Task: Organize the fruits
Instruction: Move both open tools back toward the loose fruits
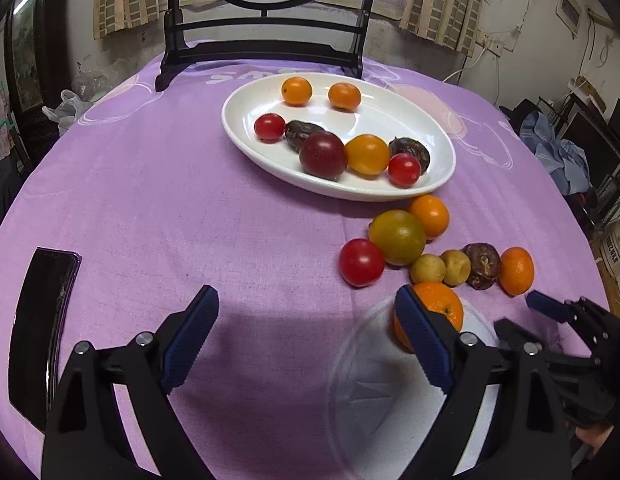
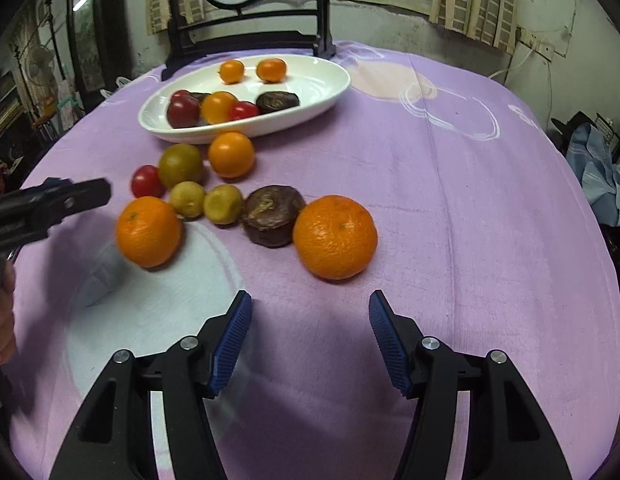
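Observation:
A white oval plate [image 1: 437,140] [image 2: 329,76] holds several small oranges, tomatoes and dark fruits. Loose fruit lies in front of it on the purple cloth: a red tomato [image 1: 361,262], a green-yellow fruit [image 1: 397,237], two small yellow fruits, a dark fruit [image 2: 272,216] and oranges. One orange [image 1: 439,308] [image 2: 149,231] sits at the far edge of a clear plastic plate [image 1: 373,400] [image 2: 150,320]. My left gripper [image 1: 306,340] is open and empty, its right finger just beside that orange. My right gripper [image 2: 310,336] is open and empty, just short of a large orange [image 2: 334,237].
A black phone [image 1: 42,328] lies at the table's left edge. A dark wooden stand with a round painted screen [image 1: 266,20] stands behind the white plate. Clothes and clutter lie beyond the table's right edge.

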`<state>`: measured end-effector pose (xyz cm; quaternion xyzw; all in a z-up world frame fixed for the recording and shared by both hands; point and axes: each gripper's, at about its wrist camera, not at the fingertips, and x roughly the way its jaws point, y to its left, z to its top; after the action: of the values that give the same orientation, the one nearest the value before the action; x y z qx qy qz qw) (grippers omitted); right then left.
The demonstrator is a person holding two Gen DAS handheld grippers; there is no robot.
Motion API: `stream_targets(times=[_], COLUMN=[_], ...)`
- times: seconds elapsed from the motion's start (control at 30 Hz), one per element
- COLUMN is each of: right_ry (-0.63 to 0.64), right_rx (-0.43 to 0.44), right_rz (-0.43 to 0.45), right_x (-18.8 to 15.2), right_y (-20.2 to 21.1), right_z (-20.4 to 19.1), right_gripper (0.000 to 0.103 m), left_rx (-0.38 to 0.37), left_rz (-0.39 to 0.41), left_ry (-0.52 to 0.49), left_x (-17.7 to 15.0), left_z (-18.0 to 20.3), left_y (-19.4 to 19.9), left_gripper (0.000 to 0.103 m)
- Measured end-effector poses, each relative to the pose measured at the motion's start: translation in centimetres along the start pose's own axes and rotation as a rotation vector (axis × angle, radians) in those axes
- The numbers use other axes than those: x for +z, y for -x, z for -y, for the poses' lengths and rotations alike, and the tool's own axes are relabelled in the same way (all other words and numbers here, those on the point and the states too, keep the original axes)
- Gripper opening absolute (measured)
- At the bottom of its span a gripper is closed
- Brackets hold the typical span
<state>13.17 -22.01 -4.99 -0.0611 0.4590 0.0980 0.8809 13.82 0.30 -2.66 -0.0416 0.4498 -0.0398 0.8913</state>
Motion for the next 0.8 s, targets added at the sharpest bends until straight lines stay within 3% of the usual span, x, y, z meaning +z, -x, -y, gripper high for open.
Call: stream_targets(times=[0.23,0.3,0.57,0.63,0.73,0.8], right_ry=[-0.01,-0.02,-0.049,-0.026,-0.014,-0.018], right_rx=[-0.012,-0.021,0.046,0.069,0.1,0.083], right_rz=[0.01,0.018,0.04,0.045,0.016,0.013], right_x=[2.0,2.0,0.7,0.2,-0.5,-0.5], right_y=[-1.5,-1.3,0.7,1.5,1.4,1.3], right_z=[0.1,0.5,0.9,0.1,-0.5,-0.4], right_gripper=[0.058,0.036,0.035,0.03,0.031,0.049], left_rx=[-0.007,-0.011,-0.011,-0.006,0.004,-0.001], left_rz=[-0.02,-0.029,-0.007,0.002,0.01,0.005], left_ry=[-0.017,-0.02,-0.061,-0.07,-0.07,-0.067], left_x=[-0.1,-0.2,-0.5,-0.6,-0.7,-0.6], left_z=[0.3,0.3,1.3,1.4,1.4,1.3], left_y=[-0.5,-0.7,-0.2,-0.1,-0.1,-0.1], left_gripper=[0.088,0.088,0.088,0.088,0.088,0.088])
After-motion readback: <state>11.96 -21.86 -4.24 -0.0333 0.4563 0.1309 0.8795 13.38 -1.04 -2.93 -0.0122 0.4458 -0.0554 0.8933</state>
